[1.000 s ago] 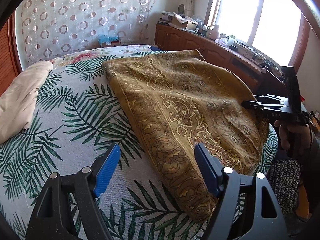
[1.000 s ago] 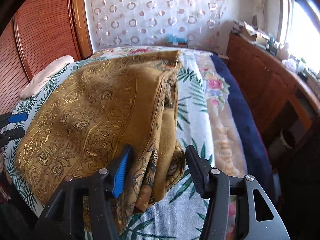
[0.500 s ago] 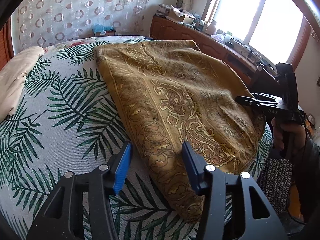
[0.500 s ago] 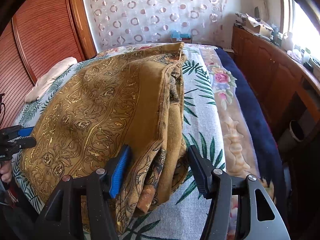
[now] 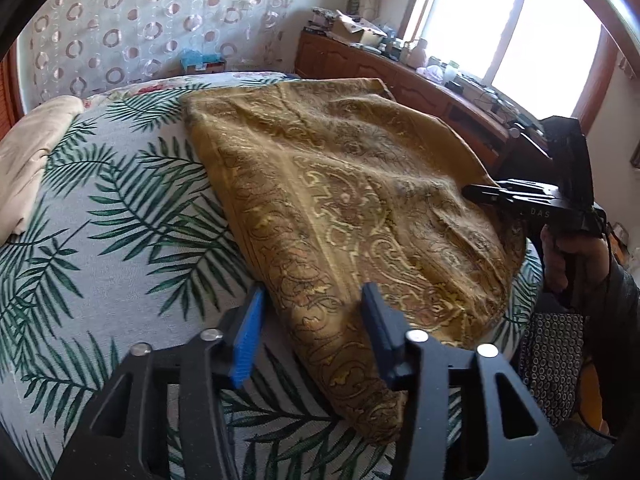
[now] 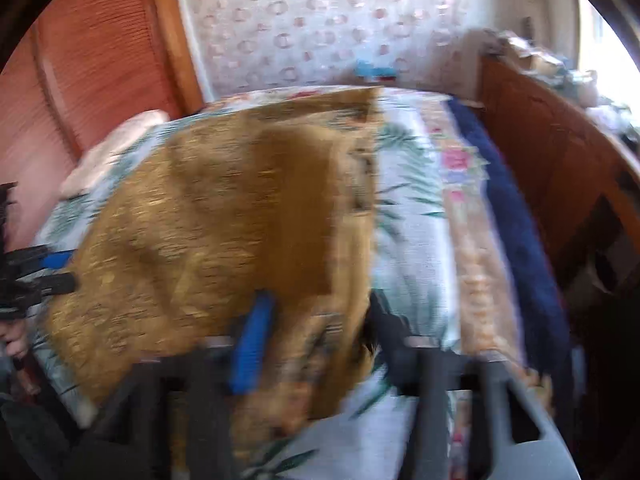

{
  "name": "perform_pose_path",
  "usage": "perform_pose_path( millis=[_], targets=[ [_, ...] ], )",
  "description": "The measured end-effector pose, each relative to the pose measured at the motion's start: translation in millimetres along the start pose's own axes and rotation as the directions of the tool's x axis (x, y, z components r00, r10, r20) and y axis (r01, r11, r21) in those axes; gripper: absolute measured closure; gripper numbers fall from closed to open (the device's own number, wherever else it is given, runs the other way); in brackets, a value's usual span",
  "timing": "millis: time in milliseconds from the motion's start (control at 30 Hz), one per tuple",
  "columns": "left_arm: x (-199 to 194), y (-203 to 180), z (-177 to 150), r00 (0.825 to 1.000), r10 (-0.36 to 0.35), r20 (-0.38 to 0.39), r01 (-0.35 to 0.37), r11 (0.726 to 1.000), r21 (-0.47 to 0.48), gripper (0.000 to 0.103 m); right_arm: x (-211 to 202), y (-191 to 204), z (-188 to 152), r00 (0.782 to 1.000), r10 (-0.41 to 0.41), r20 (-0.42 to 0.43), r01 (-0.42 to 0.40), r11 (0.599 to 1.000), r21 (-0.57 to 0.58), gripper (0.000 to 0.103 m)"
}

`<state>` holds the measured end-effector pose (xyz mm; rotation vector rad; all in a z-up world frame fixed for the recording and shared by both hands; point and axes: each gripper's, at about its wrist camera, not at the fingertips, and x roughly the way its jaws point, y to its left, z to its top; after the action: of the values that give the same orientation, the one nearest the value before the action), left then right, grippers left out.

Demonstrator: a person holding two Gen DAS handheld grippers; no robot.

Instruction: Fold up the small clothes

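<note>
Two tools straddle the mustard paisley woven cloth point(image 5: 352, 208): left tool point(image 5: 310, 334) and right tool point(image 6: 320, 344) both gape wide, empty, at its near corners.

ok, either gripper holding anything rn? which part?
Nothing held. Left gripper is open, straddling the near corner of the gold cloth; right gripper is open around the opposite near corner.

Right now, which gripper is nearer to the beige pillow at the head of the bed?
Left. The left gripper straddles the golden cloth's near-left edge, on the pillow's side of the bed. The right gripper is at the cloth's opposite edge.
</note>
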<state>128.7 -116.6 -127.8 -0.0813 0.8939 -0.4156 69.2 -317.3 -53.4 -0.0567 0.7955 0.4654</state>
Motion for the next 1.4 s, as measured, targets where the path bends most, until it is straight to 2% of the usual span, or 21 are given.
perform_pose_path(
  millis=[67,100,133,233,333,500,667,867,1000,1067,1167,1267,1333,1400],
  targets=[
    [0.4,-0.7,1.7,1.0,0.01,-0.003,-0.01,1.0,0.01,0.092,0.0,5.5,0.1,1.0,0.024,-0.004,-0.024,1.0,-0.01,0.092],
    [-1.1,-0.1,3.3,1.0,-0.008,-0.003,0.008,1.0,0.007,0.098,-0.3,8.3,0.4,1.0,0.022,-0.001,-0.022,1.0,-0.018,0.093],
    [-5.5,0.6,6.0,1.0,-0.027,0.008,0.027,1.0,0.0,0.099,-2.4,8.9,1.4,0.999,0.033,0.011,-0.033,0.999,-0.01,0.093],
    [-33.4,-2.5,22.1,0.995,-0.052,0.082,0.051,0.999,0.017,0.1,-24.0,13.0,11.2,0.993,0.074,0.097,-0.076,0.997,0.013,0.094],
    [-74.3,-6.8,48.7,0.982,-0.058,0.178,0.055,0.998,0.026,0.1,-57.0,25.8,31.1,0.975,0.109,0.191,-0.111,0.994,0.001,0.095],
    [-159.9,-17.5,89.7,0.939,-0.084,0.334,0.064,0.995,0.071,0.1,-120.7,64.2,63.9,0.936,0.135,0.326,-0.11,0.99,-0.093,0.095],
    [-213.0,-17.2,119.0,0.909,-0.034,0.416,-0.003,0.996,0.089,0.1,-165.5,92.7,98.6,0.899,0.179,0.4,-0.124,0.979,-0.159,0.095],
    [-230.6,15.3,154.4,0.884,0.071,0.461,-0.103,0.994,0.043,0.1,-150.1,119.8,160.0,0.895,0.161,0.415,-0.076,0.974,-0.215,0.095],
    [-240.6,36.4,160.1,0.855,0.141,0.499,-0.174,0.985,0.019,0.1,-133.2,135.8,190.5,0.87,0.15,0.469,-0.052,0.975,-0.216,0.095],
    [-242.6,41.8,152.1,0.85,0.158,0.502,-0.192,0.981,0.015,0.1,-125.9,144.5,187.9,0.86,0.163,0.484,-0.062,0.974,-0.217,0.095],
    [-233.3,46.2,126.8,0.864,0.166,0.475,-0.198,0.98,0.016,0.1,-108.4,150.3,166.9,0.869,0.177,0.462,-0.073,0.969,-0.234,0.095],
    [-201.2,52.9,72.3,0.912,0.16,0.377,-0.177,0.984,0.01,0.1,-88.1,127.7,118.1,0.912,0.183,0.366,-0.102,0.968,-0.229,0.095],
    [-171.0,60.3,32.6,0.948,0.142,0.284,-0.143,0.99,-0.019,0.1,-57.8,122.3,79.0,0.949,0.185,0.254,-0.129,0.967,-0.22,0.095],
    [-138.2,65.0,-3.9,0.973,0.133,0.189,-0.124,0.991,-0.057,0.1,-25.9,119.3,39.0,0.972,0.186,0.143,-0.155,0.967,-0.201,0.095]
  ],
)
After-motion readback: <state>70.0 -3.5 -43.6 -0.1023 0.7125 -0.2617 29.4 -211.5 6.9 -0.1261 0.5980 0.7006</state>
